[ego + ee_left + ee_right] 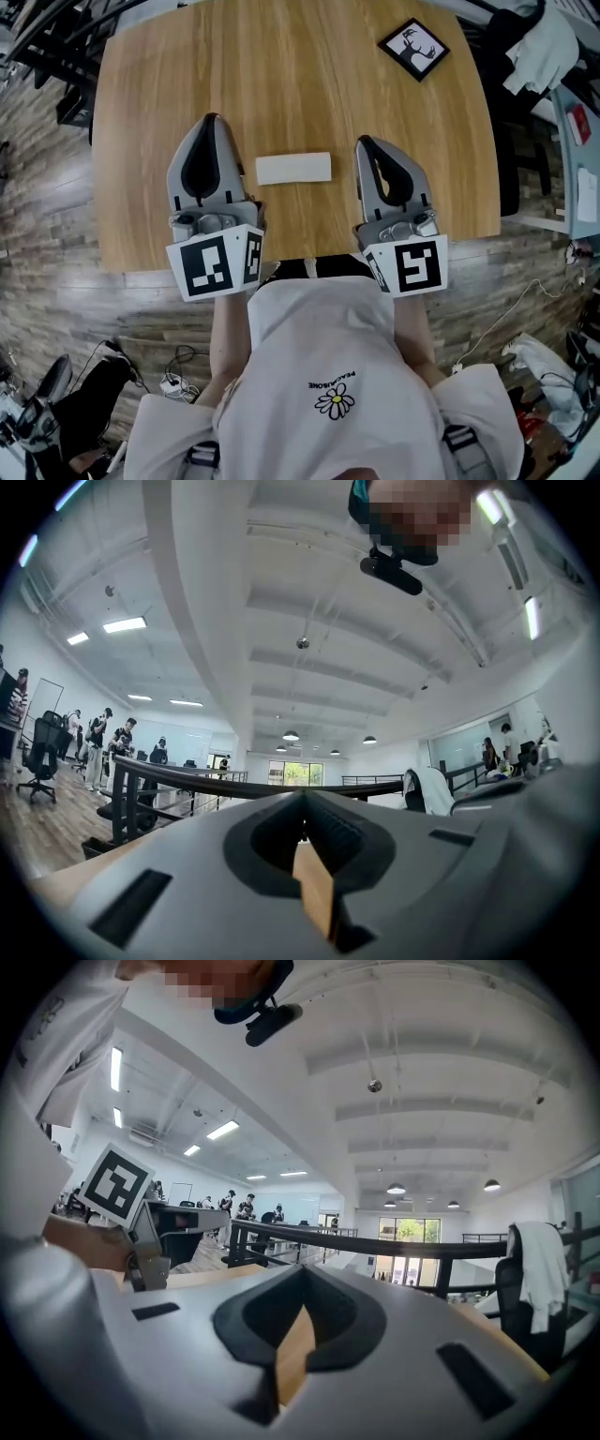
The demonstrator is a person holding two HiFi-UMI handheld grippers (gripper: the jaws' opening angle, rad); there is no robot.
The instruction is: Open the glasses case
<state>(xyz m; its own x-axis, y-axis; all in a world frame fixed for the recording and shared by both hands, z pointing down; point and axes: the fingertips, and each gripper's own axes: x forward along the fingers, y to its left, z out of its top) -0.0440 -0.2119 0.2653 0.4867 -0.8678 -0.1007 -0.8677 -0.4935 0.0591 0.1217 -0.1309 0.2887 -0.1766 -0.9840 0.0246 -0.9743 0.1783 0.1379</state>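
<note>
The glasses case [293,168] is a flat white oblong lying closed on the wooden table [291,75], near its front edge. My left gripper [212,122] is just left of the case, shut with nothing in it, pointing away from me. To the case's right my right gripper [364,142] is shut and empty too. Neither touches the case. In the left gripper view the jaws [302,799] meet at the tip, with only table wood showing through the gap. The right gripper view shows its jaws [302,1274] closed the same way, and the case is hidden in both.
A small black-framed picture of a deer [413,48] lies at the table's far right. A chair draped with clothes [534,47] stands past the right edge. The left gripper's marker cube [114,1185] shows at the left of the right gripper view. A black railing [187,780] runs beyond the table.
</note>
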